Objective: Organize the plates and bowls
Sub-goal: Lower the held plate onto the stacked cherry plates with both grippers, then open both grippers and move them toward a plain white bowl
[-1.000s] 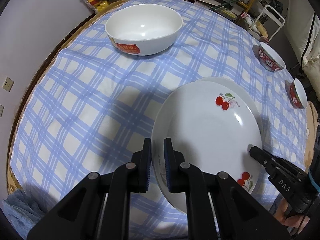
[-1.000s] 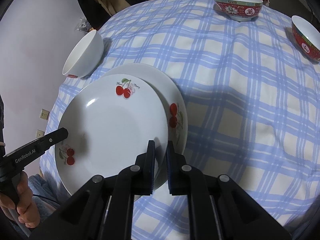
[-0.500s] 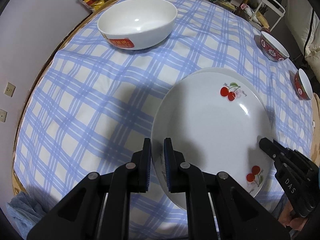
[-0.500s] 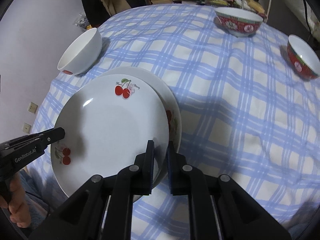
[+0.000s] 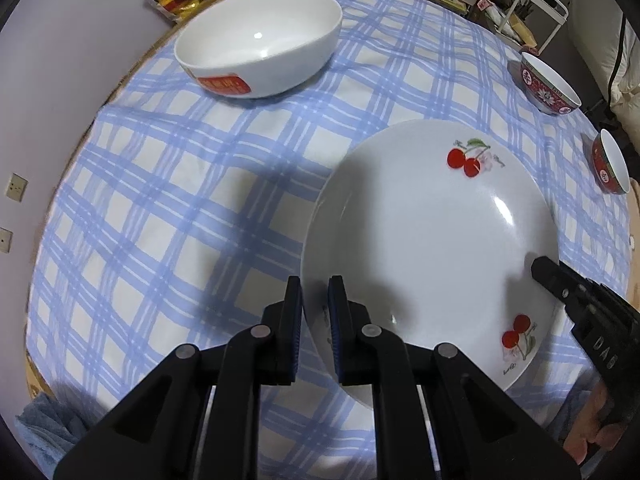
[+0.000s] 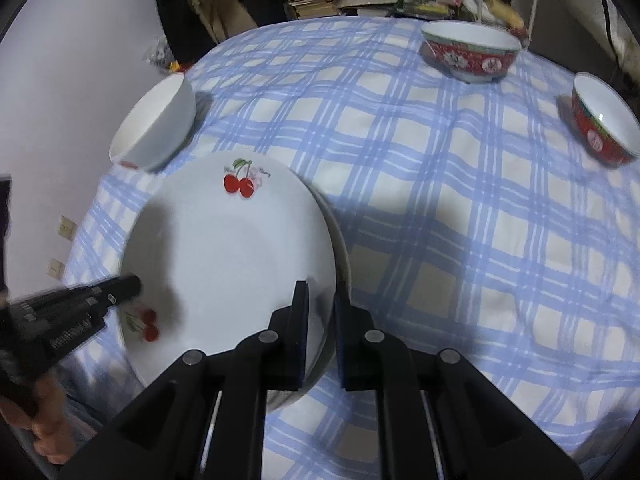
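Cherry plate (image 5: 432, 240) is clamped by its rim at two opposite edges: the left gripper (image 5: 316, 308) is closed on the edge at about 7 o'clock, the right gripper (image 6: 322, 308) on the edge at about 4 o'clock. "DAS" is read on the right gripper's body in the left view. A second plate (image 6: 340, 240) is seen just beneath. A red label is borne by the white bowl (image 5: 260, 40) at 11 o'clock; two red bowls (image 6: 472, 54) stand well apart on the checked tablecloth (image 5: 160, 208).

Left wrist view: looks steeply down, close over the cherry plate (image 5: 432, 240); white bowl (image 5: 260, 44) at 11 o'clock.
Right wrist view: looks down, close; same plate (image 6: 228, 256) at 9 o'clock.
Shared: plate, bowl, checked cloth (image 6: 440, 200).
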The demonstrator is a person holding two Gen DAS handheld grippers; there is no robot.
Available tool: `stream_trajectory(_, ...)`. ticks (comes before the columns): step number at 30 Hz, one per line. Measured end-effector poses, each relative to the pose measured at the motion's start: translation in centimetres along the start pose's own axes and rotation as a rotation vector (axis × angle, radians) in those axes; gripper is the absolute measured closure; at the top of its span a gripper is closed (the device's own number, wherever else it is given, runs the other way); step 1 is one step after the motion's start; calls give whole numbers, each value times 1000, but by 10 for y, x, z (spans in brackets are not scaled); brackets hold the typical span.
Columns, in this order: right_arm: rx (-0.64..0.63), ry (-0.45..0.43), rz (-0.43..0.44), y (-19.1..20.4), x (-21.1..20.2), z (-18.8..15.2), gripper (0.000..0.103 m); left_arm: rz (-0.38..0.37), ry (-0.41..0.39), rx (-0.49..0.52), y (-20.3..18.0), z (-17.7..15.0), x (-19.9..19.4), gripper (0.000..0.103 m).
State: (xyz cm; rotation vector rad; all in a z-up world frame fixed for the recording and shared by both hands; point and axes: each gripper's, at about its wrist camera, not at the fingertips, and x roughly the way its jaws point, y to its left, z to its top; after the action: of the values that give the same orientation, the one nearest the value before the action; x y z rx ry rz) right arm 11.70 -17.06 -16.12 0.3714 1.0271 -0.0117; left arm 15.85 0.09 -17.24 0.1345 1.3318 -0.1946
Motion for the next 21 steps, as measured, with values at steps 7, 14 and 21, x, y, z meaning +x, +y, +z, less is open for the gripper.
stream_trajectory(7, -11, -14, -16, 1, -2, 1, 90, 12, -6, 17, -4, -1, 0, 91)
stream_trajectory(14, -61, -24, -71, 6, -1, 1, 90, 14, -28, 12, -2, -4, -6, 91)
stream_trajectory(21, -44, -65, -41, 4, -10, 4, 90, 30, -73, -17, 3, -4, -20, 89)
